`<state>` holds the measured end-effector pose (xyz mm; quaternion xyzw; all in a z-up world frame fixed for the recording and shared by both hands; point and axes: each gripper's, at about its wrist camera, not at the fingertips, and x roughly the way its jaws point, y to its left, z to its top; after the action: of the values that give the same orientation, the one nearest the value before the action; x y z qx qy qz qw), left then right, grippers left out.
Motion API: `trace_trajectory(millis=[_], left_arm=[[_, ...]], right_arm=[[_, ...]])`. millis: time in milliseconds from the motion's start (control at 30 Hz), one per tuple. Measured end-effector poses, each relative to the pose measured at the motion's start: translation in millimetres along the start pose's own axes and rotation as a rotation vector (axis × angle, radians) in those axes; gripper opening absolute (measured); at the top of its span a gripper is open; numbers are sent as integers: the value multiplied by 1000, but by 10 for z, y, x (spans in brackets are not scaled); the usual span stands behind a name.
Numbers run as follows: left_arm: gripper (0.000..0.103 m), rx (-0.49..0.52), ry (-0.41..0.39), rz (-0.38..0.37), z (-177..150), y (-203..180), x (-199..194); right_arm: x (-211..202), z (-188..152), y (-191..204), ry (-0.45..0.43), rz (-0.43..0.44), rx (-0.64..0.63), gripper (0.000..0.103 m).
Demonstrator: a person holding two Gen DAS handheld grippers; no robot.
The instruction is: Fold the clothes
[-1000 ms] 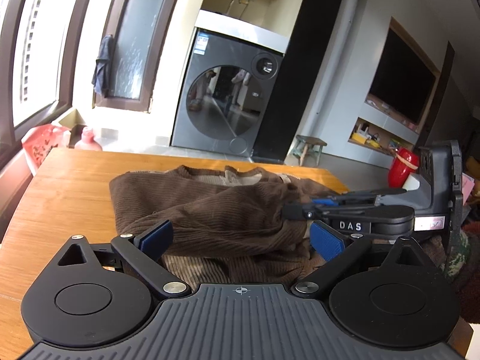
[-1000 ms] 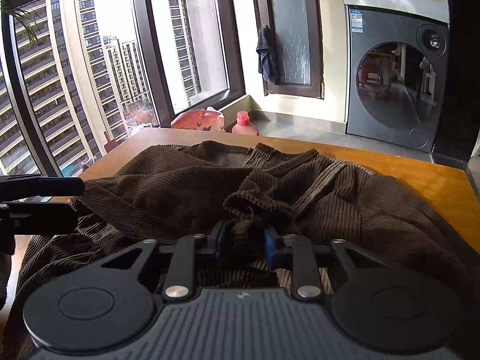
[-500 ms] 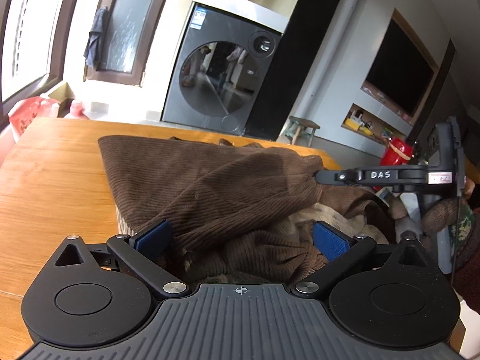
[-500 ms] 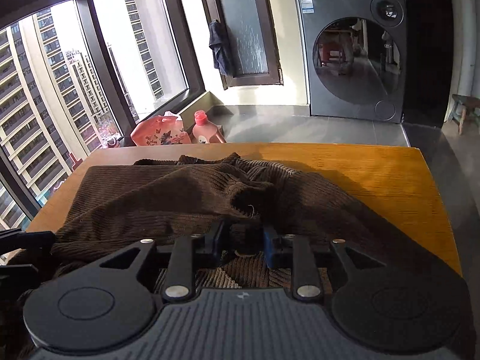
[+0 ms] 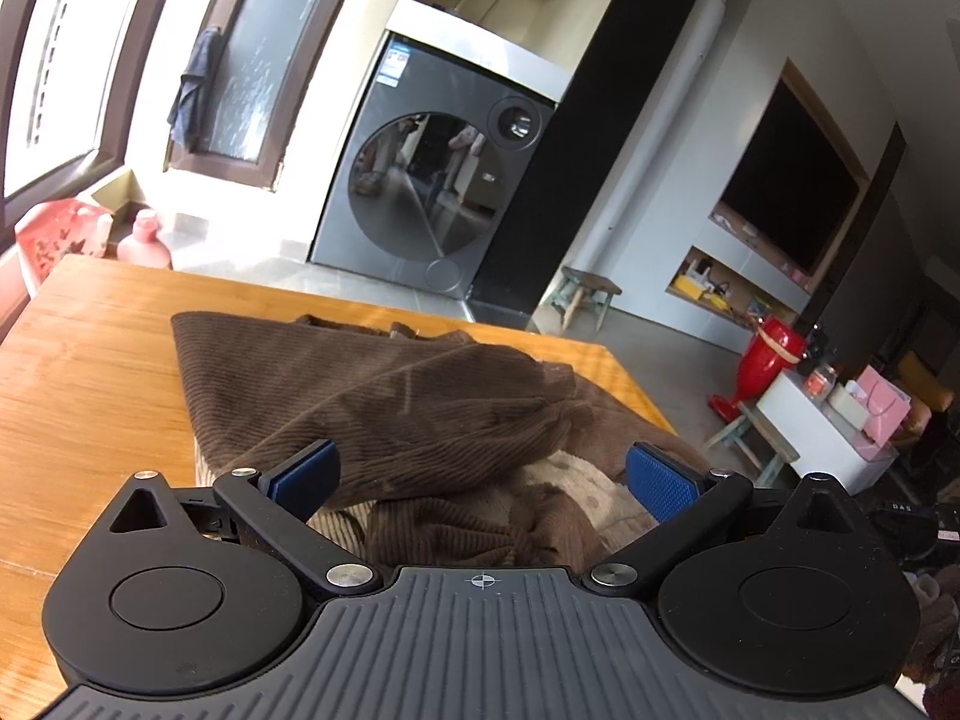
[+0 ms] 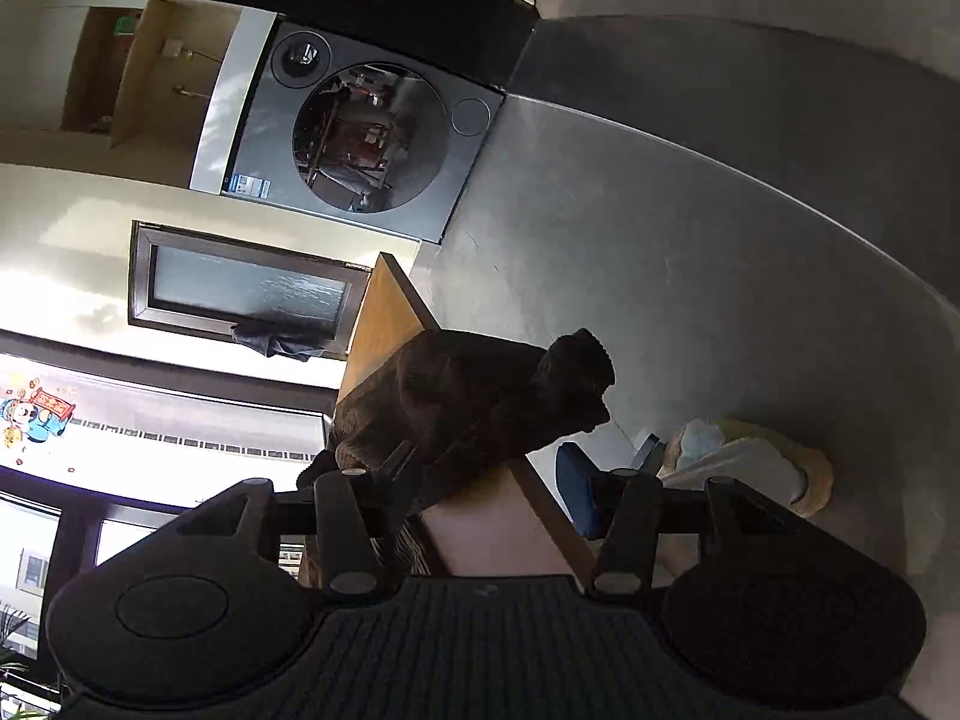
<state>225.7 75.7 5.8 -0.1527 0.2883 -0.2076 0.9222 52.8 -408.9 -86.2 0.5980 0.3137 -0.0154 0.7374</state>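
- Sunlit room: a washer [image 5: 444,198] stands against the far wall, and a wooden table [image 5: 90,396] fills the foreground, carrying the work.
- Garment [image 5: 372,396]: a brown corduroy piece lies on the table's right half, toward the near edge, with one broad panel laid flat and smooth across the top.
- Progress, as I judge it: a first fold looks made, since the top panel lies over the layers beneath. The near end is still bunched and rumpled, a pale dotted lining [image 5: 576,480] shows through, and one part hangs past the table's edge in the right wrist view. So squaring up, tucking that overhang and at least one further fold are left.
- Fabric: thick, ribbed and soft; it slumps into rolls rather than holding a crease.
- Left gripper [image 5: 480,474]: jaws spread wide, blue pads on either side of the bunched near end and not pressing it.
- Right gripper [image 6: 480,480]: rolled onto its side at the table's edge, jaws opening. Cloth lies by the left finger, though that view is dark and I cannot be sure whether it touches; the blue pad stands clear of it.
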Motion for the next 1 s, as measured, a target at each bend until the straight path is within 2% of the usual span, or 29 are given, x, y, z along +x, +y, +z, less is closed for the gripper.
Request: trace_trajectory(millis=[267,300,333,400,467,600,733,867,1000], left_arm=[[103,19,-33,44,50,-67,-210],[103,13,-37,56,52,-38,-249],[103,5,-42,68,54,2,-286],[103,-17,-57,86,56,98,-362],[103,-35,-68,87,42,179,-405],[103,-71,-84,83,6,332,-470],[103,-102,-84,56,-65,443,-492],[103,-101,-92,35,-136,542,-586],[103,-89,-100,32,-151,628,-683]], right_arm=[[728,124,-305,46,58,184,50],[782,145,-305,42,63,185,46],[813,176,-271,28,68,168,34],[853,240,-168,-6,75,119,23],[792,299,128,-64,74,-7,16],[627,253,1117,-169,89,-382,13],[745,-183,2249,-203,151,-738,12],[1201,-816,2989,-87,256,-928,11],[1809,-1585,3311,96,286,-1078,11]])
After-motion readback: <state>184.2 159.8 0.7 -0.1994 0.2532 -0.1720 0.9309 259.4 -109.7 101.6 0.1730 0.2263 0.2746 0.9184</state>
